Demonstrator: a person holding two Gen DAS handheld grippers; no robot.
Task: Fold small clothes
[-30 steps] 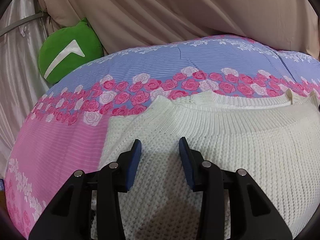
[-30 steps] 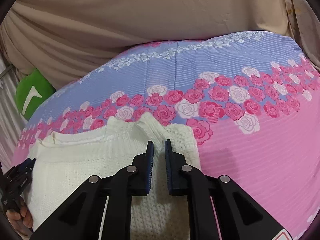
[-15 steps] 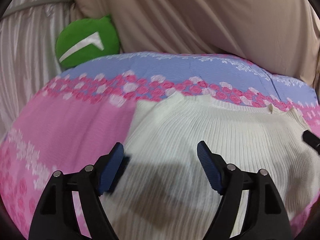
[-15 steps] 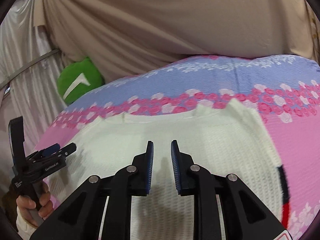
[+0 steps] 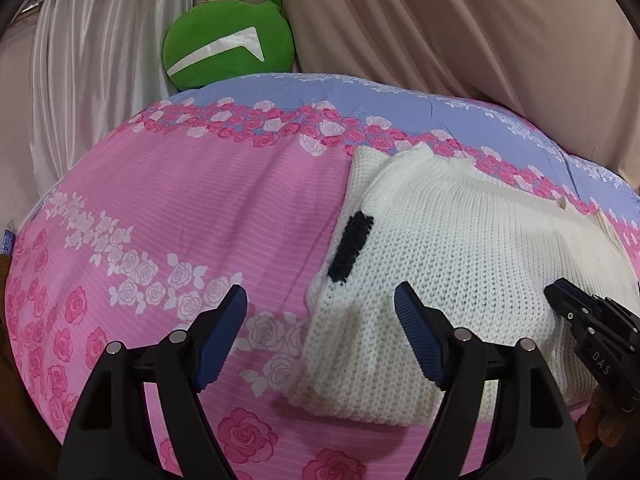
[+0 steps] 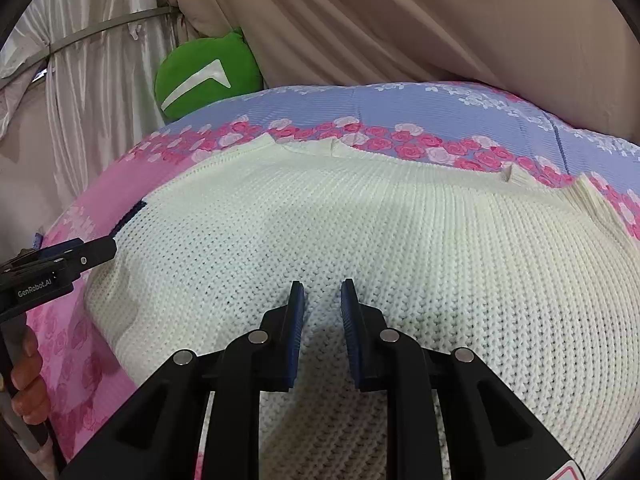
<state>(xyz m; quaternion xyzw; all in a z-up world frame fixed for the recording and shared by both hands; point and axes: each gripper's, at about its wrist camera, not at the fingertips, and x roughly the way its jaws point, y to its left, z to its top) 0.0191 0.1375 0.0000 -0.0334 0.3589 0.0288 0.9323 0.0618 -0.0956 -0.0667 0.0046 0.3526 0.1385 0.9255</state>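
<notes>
Now the left gripper (image 5: 320,320) hangs low over the bed, and its two blue-padded fingers (image 5: 222,334) stand wide apart with nothing between them. One finger is above the pink part of the flowered bedcover (image 5: 168,208); the other is above the near left corner of the white knitted sweater (image 5: 460,252). I cannot tell if the pads touch the cloth. The sweater lies flat on the bedcover, folded, with a sleeve laid along its left edge, and a short black stripe (image 5: 352,246) shows on this edge.

From the right wrist view the right gripper (image 6: 322,328) is pointed forward over the middle of the sweater (image 6: 400,232), near its closer side. Its jaws are almost together, with only a narrow gap, and no fabric is visibly pinched in this gap. The shadow of the gripper falls on the knit just below the tips. At the left border of this view the left gripper (image 6: 100,250) reaches toward the sweater's left edge, and the person's left hand (image 6: 28,388) holds its handle low at the side.

A green round cushion (image 5: 228,58) with a white mark rests against the beige curtain (image 5: 440,20) behind the bed.
</notes>
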